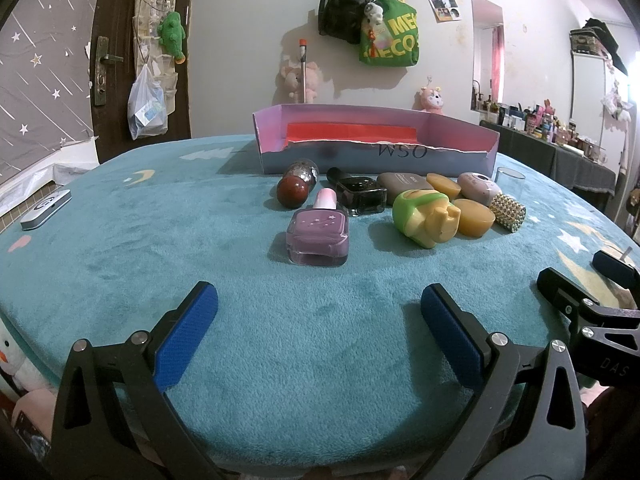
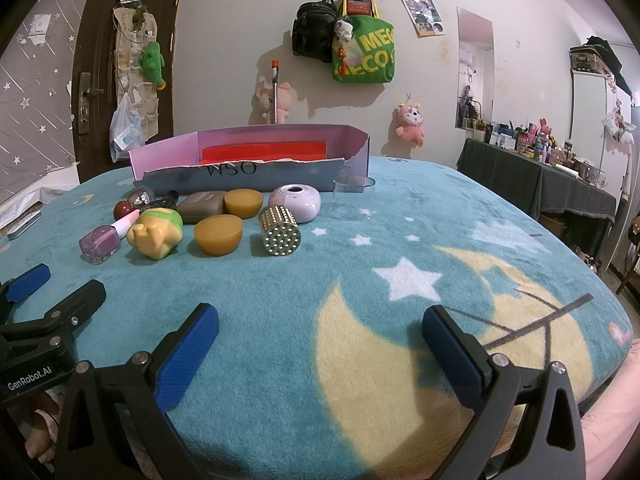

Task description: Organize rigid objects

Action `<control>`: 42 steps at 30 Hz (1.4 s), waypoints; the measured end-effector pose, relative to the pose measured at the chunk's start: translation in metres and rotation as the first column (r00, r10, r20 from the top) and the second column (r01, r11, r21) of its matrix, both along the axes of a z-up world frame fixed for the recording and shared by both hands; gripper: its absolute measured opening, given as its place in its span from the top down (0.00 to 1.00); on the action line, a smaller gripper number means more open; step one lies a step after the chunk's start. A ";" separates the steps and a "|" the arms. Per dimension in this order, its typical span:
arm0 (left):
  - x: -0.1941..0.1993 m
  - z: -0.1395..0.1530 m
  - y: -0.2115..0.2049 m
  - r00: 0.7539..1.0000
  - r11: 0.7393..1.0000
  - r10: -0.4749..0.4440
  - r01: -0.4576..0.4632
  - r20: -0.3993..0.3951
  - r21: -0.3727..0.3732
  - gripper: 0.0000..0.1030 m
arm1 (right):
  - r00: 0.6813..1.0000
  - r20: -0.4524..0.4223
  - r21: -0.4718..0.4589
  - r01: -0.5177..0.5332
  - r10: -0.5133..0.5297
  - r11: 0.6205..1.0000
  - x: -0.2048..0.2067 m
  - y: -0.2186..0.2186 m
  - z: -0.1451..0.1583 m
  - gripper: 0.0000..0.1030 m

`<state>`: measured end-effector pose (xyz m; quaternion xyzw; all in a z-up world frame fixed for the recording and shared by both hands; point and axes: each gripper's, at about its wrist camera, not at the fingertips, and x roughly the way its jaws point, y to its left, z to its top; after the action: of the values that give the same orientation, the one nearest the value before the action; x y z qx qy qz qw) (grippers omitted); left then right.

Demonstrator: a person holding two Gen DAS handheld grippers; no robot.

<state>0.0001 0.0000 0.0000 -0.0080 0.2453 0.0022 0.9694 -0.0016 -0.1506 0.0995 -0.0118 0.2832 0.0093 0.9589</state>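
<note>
Nothing sorted yet: both claws, left (image 1: 319, 336) and right (image 2: 320, 354), gape wide, empty; nearest, the purple square glass bottle (image 1: 318, 236) awaits the torn pink cardboard box (image 1: 376, 142).

Each hand-held gripper (image 1: 319, 312) (image 2: 320, 334): black frame, blue textured pads (image 1: 188, 336), silver screws, white "GenRobot.AI" lettering.

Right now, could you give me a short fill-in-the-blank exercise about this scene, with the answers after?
1. Both grippers are ____ and hold nothing.
2. The box contains a ____ insert.
3. The purple bottle has a ____ cap.
4. The blanket is mostly ____.

Answers: open; red; pink; teal
</note>
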 end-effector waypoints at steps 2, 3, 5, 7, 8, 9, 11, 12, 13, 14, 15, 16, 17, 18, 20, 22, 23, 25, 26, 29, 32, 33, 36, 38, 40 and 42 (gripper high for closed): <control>0.000 0.000 0.000 1.000 1.000 0.000 0.000 0.000 0.000 0.00 | 1.000 0.000 0.000 0.000 0.000 1.000 0.000 0.000 0.000 0.00; 0.000 0.000 0.000 1.000 1.000 0.000 0.000 0.000 0.000 0.00 | 1.000 0.000 0.000 0.000 0.000 1.000 0.000 0.000 0.000 0.00; 0.000 0.000 0.000 1.000 1.000 0.000 0.000 -0.001 0.000 0.00 | 1.000 0.000 0.000 0.000 0.000 1.000 0.000 0.000 0.000 0.00; 0.000 0.000 0.000 1.000 1.000 0.000 0.000 0.000 0.000 0.00 | 1.000 0.000 -0.001 0.000 0.000 1.000 0.000 0.000 0.000 0.00; 0.000 0.000 0.000 1.000 1.000 0.000 0.000 0.000 0.000 0.00 | 1.000 0.000 -0.001 0.000 0.000 1.000 0.000 0.000 0.000 0.00; 0.000 0.000 0.000 1.000 1.000 0.000 0.000 0.000 0.000 0.00 | 1.000 0.000 0.000 0.000 0.000 1.000 0.000 0.000 0.000 0.00; 0.000 0.000 0.000 1.000 1.000 0.000 0.000 0.000 0.000 0.00 | 1.000 0.000 -0.001 0.000 0.000 1.000 0.000 0.000 0.000 0.00; 0.000 0.000 0.000 1.000 1.000 0.000 0.000 0.000 0.000 0.00 | 1.000 0.000 0.000 0.000 0.000 1.000 0.000 0.000 0.000 0.00; 0.000 0.000 0.000 1.000 1.000 0.000 0.000 0.000 0.000 0.00 | 1.000 0.000 0.000 0.000 0.000 1.000 0.000 0.000 0.000 0.00; 0.000 0.000 0.000 1.000 1.000 0.000 0.000 0.000 0.000 0.00 | 1.000 0.000 -0.001 0.000 0.000 1.000 0.000 0.000 0.000 0.00; 0.000 0.000 0.000 1.000 1.000 0.000 0.000 0.000 0.000 0.00 | 1.000 0.000 -0.001 0.000 0.000 1.000 0.000 0.000 0.000 0.00; 0.000 0.000 0.000 1.000 1.000 0.000 0.000 -0.001 0.000 0.00 | 1.000 0.000 -0.001 0.000 0.000 1.000 0.000 0.000 0.000 0.00; 0.000 0.000 0.000 1.000 1.000 0.001 -0.001 0.000 0.001 0.00 | 1.000 0.000 -0.001 0.000 0.000 1.000 0.000 0.000 0.000 0.00; 0.000 0.000 0.000 1.000 1.000 0.000 0.000 -0.001 0.001 0.00 | 1.000 0.000 0.000 0.000 0.000 1.000 0.000 0.000 0.000 0.00; 0.000 0.000 0.000 1.000 1.000 0.000 0.000 -0.001 0.000 0.00 | 1.000 0.001 0.000 0.000 0.000 1.000 0.000 0.000 0.000 0.00; 0.000 0.000 0.000 1.000 1.000 0.000 0.000 -0.001 0.000 0.00 | 1.000 0.000 -0.001 0.000 0.000 1.000 0.000 0.000 0.000 0.00; 0.000 0.000 0.000 1.000 1.000 0.000 0.000 -0.001 0.000 0.00 | 1.000 0.001 -0.001 0.000 0.000 1.000 0.000 0.000 -0.001 0.00; 0.000 0.000 0.000 1.000 1.000 0.000 0.000 -0.001 0.000 0.00 | 1.000 0.000 0.000 0.000 0.000 1.000 0.000 0.000 0.000 0.00; 0.000 0.000 0.000 1.000 1.000 0.000 0.000 -0.001 0.000 0.00 | 1.000 0.000 0.000 0.000 0.000 1.000 0.000 0.000 0.000 0.00; 0.000 0.000 0.000 1.000 1.000 0.000 0.000 -0.002 -0.002 0.00 | 1.000 0.000 0.000 0.000 0.000 1.000 0.000 0.000 0.000 0.00; 0.000 0.000 0.000 1.000 1.000 -0.001 0.001 -0.004 -0.001 0.00 | 1.000 -0.001 0.001 0.000 0.000 1.000 -0.001 -0.001 0.000 0.00; 0.000 0.000 0.000 1.000 1.000 -0.001 0.001 -0.006 -0.003 0.00 | 1.000 -0.002 0.002 0.000 0.000 1.000 -0.001 -0.001 0.000 0.00; 0.002 0.001 0.001 1.000 1.000 -0.001 0.001 -0.017 -0.001 0.00 | 1.000 -0.010 0.004 -0.004 0.004 1.000 -0.001 0.000 0.000 0.00; 0.005 0.008 0.001 1.000 1.000 0.001 -0.001 -0.026 -0.001 0.00 | 1.000 -0.020 0.012 -0.015 0.015 1.000 0.003 -0.003 0.002 0.00; 0.008 0.013 0.005 1.000 1.000 0.003 -0.004 -0.031 -0.010 0.00 | 1.000 -0.020 0.014 -0.019 0.019 1.000 0.006 -0.002 0.005 0.00; 0.010 0.018 0.008 1.000 1.000 0.001 -0.001 -0.031 -0.015 0.00 | 1.000 -0.004 0.020 -0.020 0.020 1.000 0.008 -0.003 0.013 0.00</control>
<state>0.0097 0.0083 0.0179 -0.0155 0.2603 0.0011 0.9654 0.0067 -0.1534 0.1120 -0.0050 0.2849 0.0217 0.9583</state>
